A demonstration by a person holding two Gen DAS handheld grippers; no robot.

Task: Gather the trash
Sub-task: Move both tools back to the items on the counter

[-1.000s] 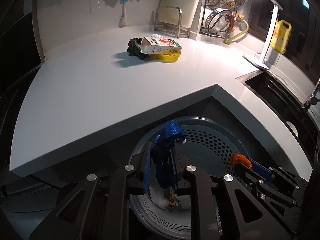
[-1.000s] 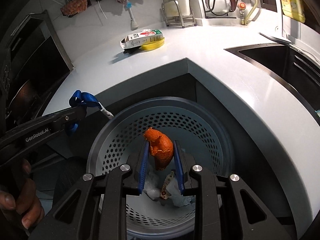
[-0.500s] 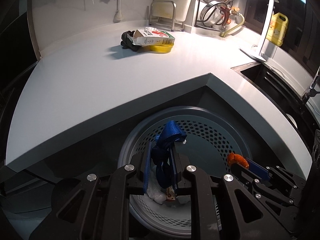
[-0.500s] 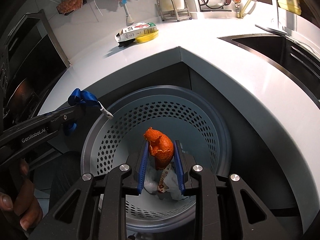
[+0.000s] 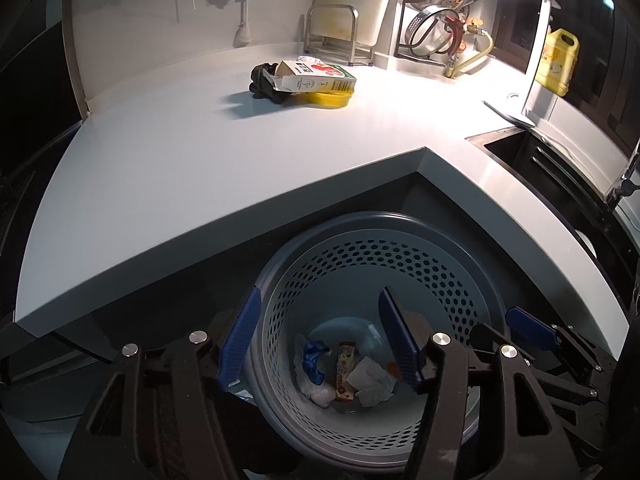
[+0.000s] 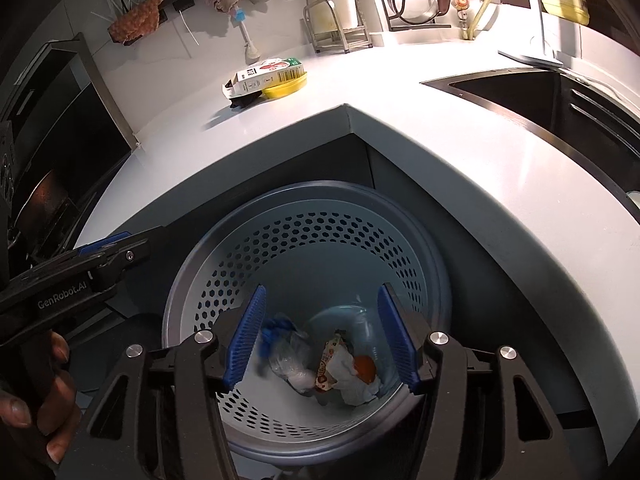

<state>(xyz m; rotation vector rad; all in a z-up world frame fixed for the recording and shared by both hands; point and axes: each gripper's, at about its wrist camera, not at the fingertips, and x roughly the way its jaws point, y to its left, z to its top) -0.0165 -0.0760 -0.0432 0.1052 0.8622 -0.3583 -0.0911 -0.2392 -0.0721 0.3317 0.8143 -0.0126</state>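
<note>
Both the left claw (image 5: 320, 336) and the right claw (image 6: 320, 334) are opening, empty, above the grey perforated plastic bin (image 6: 400, 216). Remaining trash, a light, crushable white milk carton (image 5: 310, 77), lies on the white surface (image 5: 200, 152) against a yellow lid (image 5: 330, 98); its narrow sides likely grip best.

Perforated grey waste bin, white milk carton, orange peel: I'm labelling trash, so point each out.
Perforated grey waste bin (image 6: 320, 236): right wrist view, inner back wall.
White milk carton (image 5: 308, 78): left wrist view, side panel.
Orange peel (image 6: 365, 368): right wrist view, its middle, inside the bin.
</note>
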